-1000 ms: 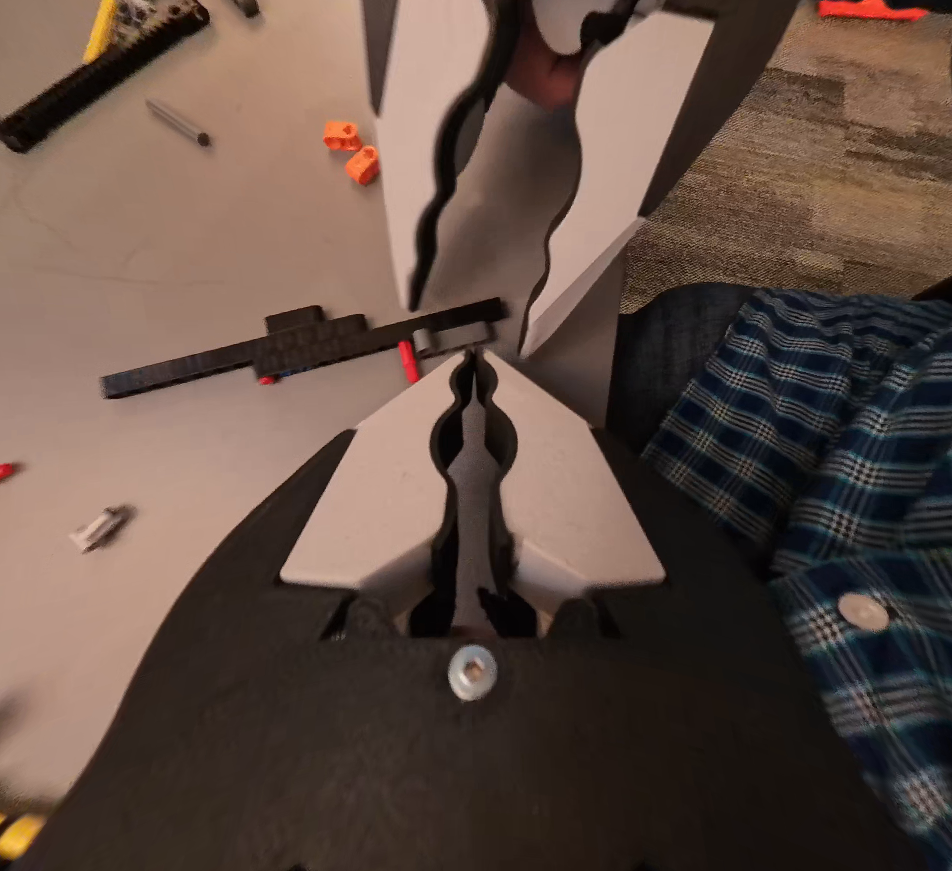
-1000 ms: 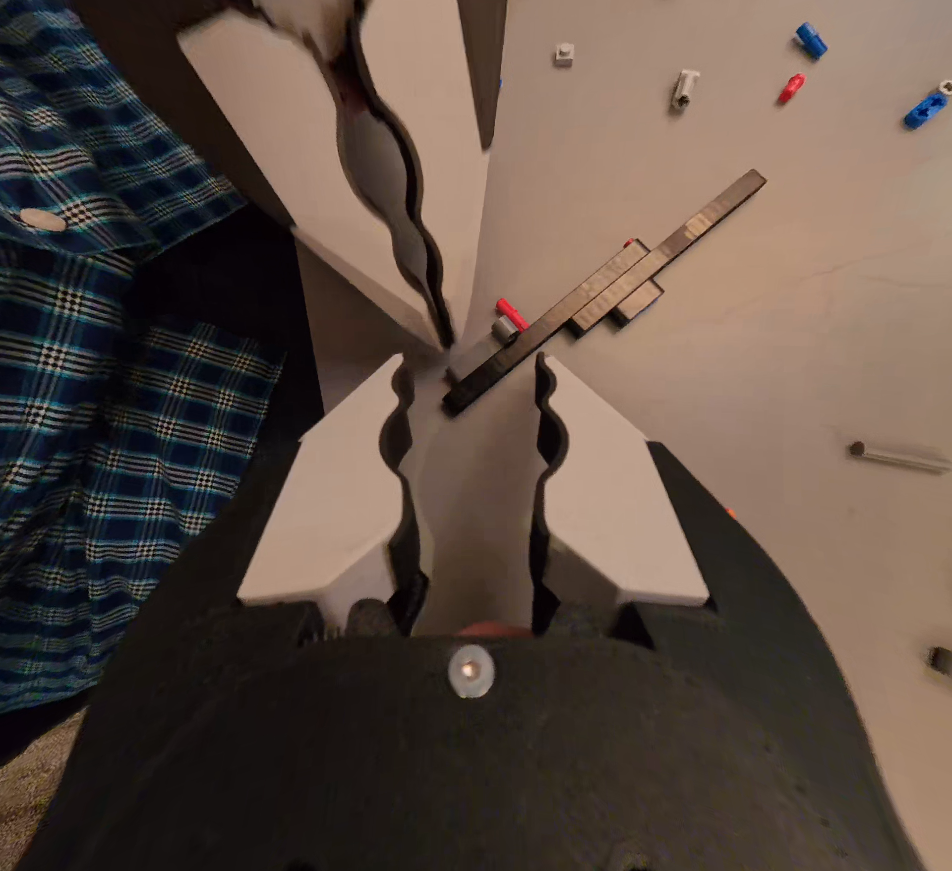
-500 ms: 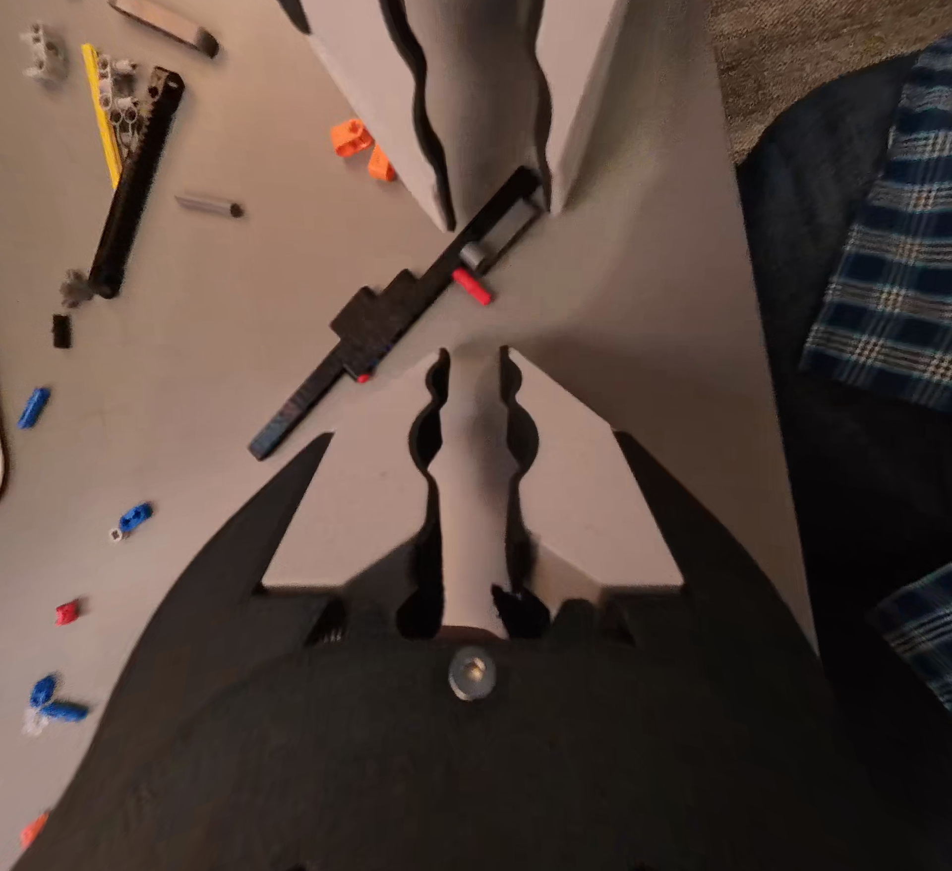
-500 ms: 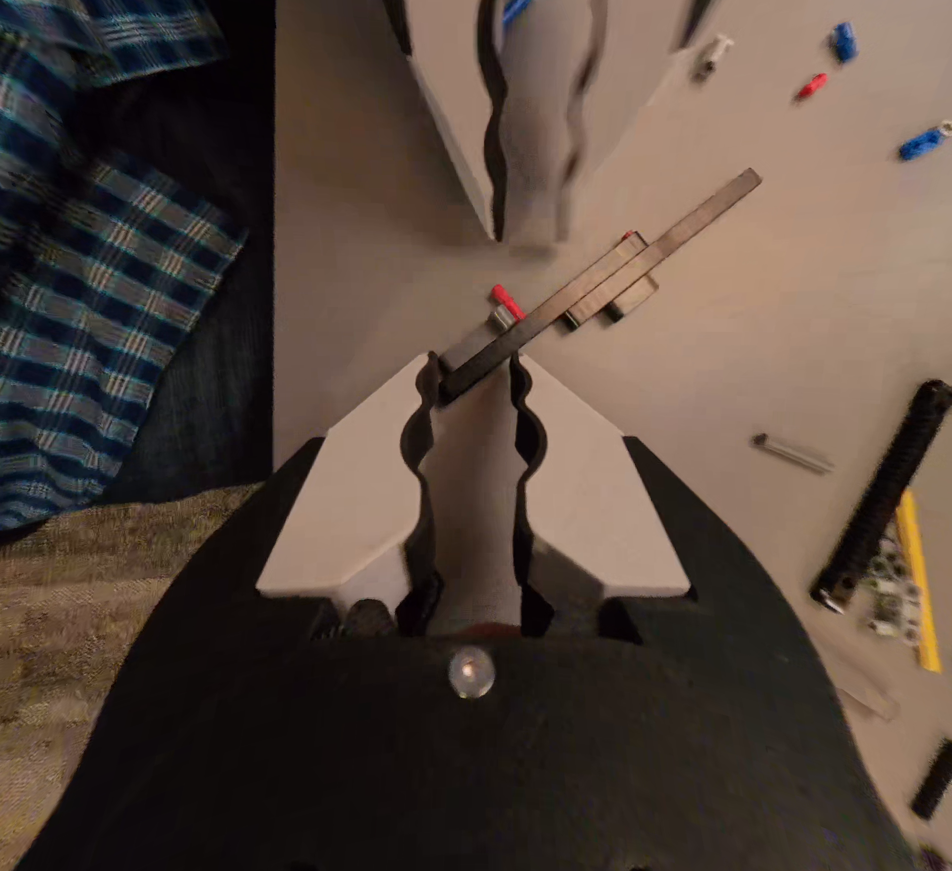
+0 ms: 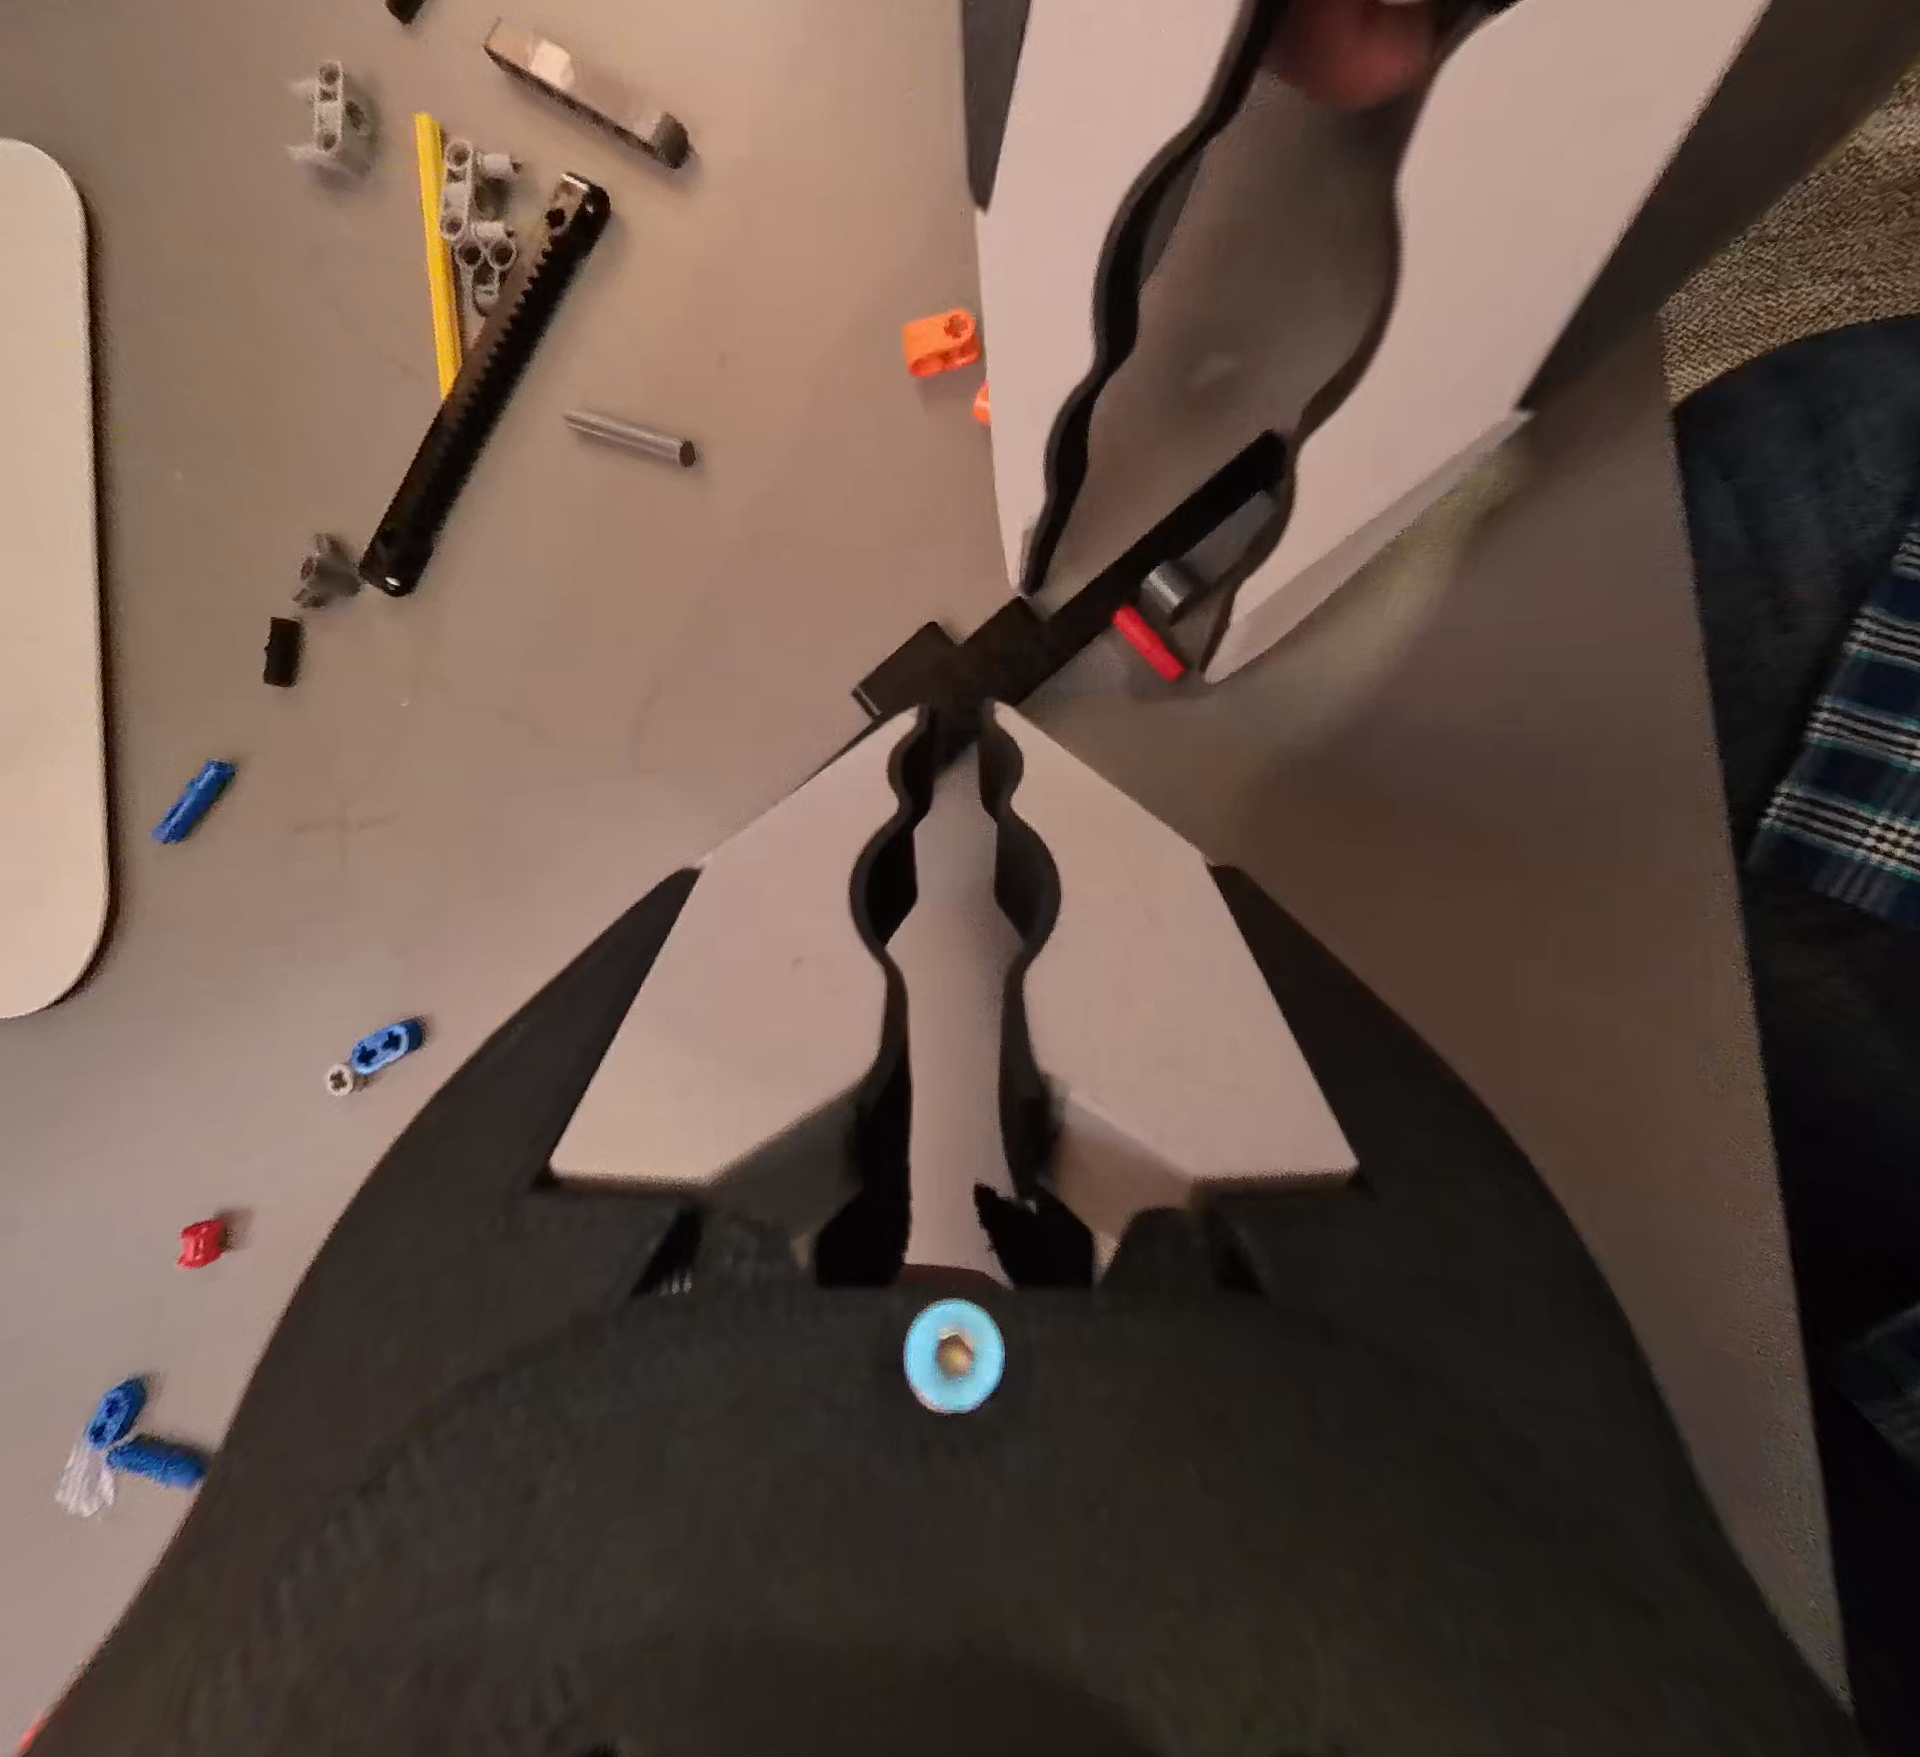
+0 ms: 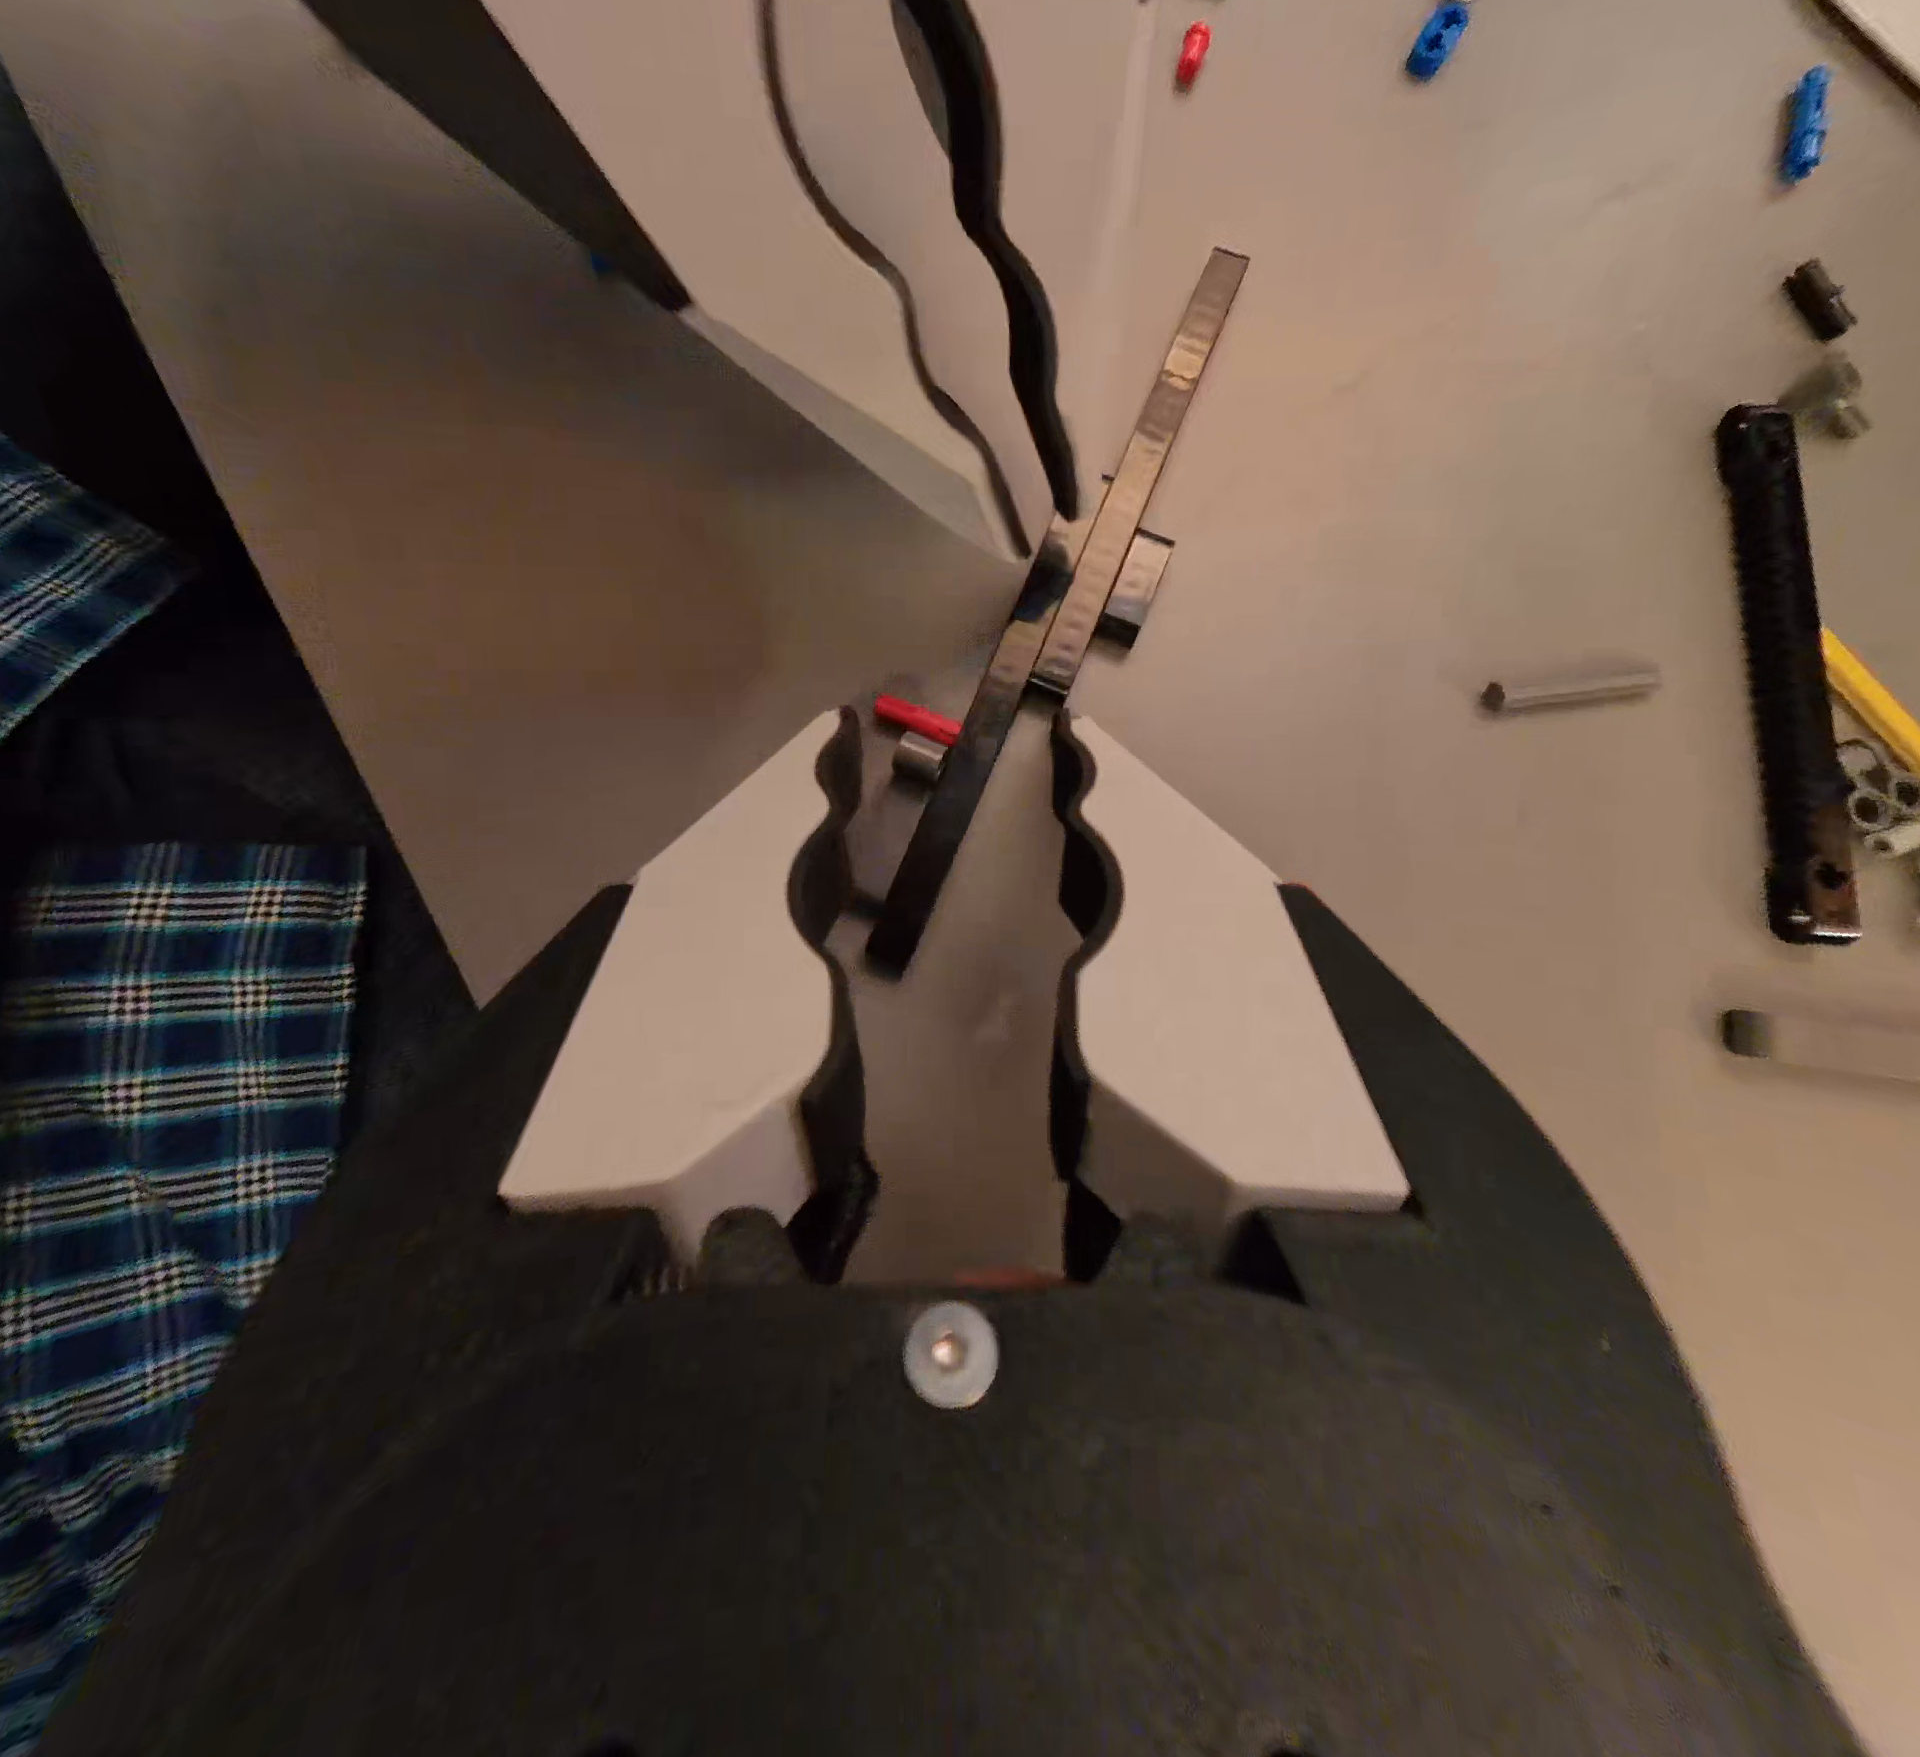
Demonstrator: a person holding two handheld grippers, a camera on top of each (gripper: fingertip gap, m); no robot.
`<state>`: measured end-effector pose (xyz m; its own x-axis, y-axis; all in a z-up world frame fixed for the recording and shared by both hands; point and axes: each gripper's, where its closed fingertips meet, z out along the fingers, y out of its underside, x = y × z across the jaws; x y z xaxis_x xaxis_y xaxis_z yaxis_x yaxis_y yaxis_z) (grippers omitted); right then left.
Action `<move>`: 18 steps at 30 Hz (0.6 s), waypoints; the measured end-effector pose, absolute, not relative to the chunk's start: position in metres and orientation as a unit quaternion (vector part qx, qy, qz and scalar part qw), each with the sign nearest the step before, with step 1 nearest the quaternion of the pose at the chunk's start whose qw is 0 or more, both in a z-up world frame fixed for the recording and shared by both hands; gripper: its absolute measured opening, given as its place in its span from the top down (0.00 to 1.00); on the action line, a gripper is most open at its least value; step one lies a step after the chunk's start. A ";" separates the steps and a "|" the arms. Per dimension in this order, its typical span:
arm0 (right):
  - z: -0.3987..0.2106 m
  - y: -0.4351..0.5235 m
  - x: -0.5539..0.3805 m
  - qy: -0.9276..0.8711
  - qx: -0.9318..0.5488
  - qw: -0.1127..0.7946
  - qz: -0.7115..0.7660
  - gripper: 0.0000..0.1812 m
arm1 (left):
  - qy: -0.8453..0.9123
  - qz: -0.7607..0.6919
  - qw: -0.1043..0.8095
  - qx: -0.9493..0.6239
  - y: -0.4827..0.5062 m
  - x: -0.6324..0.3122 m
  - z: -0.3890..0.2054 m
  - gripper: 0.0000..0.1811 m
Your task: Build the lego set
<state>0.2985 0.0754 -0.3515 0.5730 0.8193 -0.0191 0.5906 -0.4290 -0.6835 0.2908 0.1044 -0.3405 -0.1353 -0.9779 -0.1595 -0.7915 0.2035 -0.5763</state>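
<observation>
Left fingers [image 5: 1013, 772] pinch black beam assembly [image 6: 1101, 564] midway.

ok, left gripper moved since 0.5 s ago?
Yes: left gripper advanced onto the black beam; its fingers now reach the stacked middle, earlier short of it.

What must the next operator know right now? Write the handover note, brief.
Left gripper: nearly closed, apparently pinching the black beam assembly at its stacked middle.
Right gripper: open, fingers straddling the assembly's near end, where a red pin and grey bush sit.
Done: black beams stacked together.
Left: take hold with the right gripper, then keep building. The toothed rack, grey axle and orange connector lie loose on the table.
</observation>
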 end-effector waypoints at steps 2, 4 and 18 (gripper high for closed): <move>-0.352 0.076 0.298 -0.425 -0.826 0.326 0.174 0.81 | 0.734 -0.183 0.250 -0.604 0.104 0.293 -0.347 0.98; -0.352 0.076 0.300 -0.428 -0.825 0.330 0.164 0.83 | 0.727 -0.196 0.247 -0.610 0.102 0.296 -0.347 1.00; -0.352 0.075 0.302 -0.447 -0.808 0.339 0.183 0.87 | 0.714 -0.220 0.240 -0.620 0.088 0.303 -0.342 1.00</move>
<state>0.3016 0.0751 -0.3521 0.5334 0.8458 0.0065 0.5976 -0.3715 -0.7106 0.3026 0.0880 -0.3423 -0.1162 -0.9908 -0.0692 -0.7800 0.1342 -0.6113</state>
